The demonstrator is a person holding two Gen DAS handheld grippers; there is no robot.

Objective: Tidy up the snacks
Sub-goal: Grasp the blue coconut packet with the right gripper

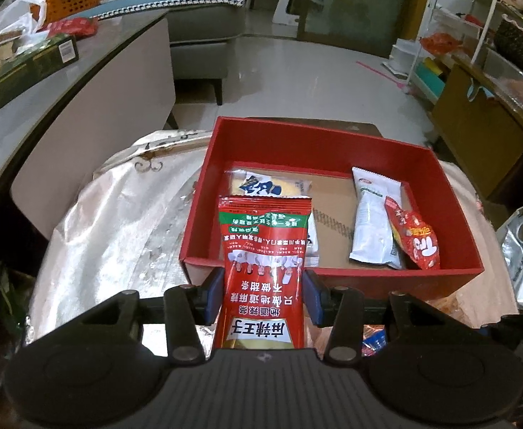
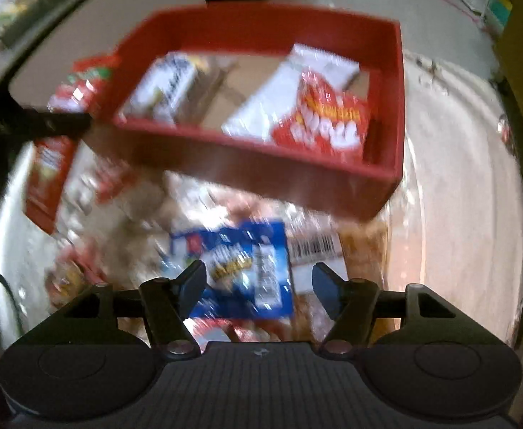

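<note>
My left gripper (image 1: 263,295) is shut on a red snack packet (image 1: 265,261) with white Chinese print and holds it over the near wall of the red box (image 1: 333,143). Inside the box lie a yellow-and-white packet (image 1: 261,187), a white packet (image 1: 372,221) and a small red packet (image 1: 413,237). My right gripper (image 2: 258,286) is open above a blue snack packet (image 2: 247,268) on a heap of loose snacks. The right wrist view is blurred; it shows the red box (image 2: 261,164) beyond and the left gripper's red packet (image 2: 82,85) at its left.
The box stands on a round table with a shiny cloth (image 1: 118,221). A red carton (image 2: 47,178) lies left of the snack heap. A grey counter (image 1: 47,82) with a dark green box and bags is far left. A shelf rack (image 1: 458,35) stands far right.
</note>
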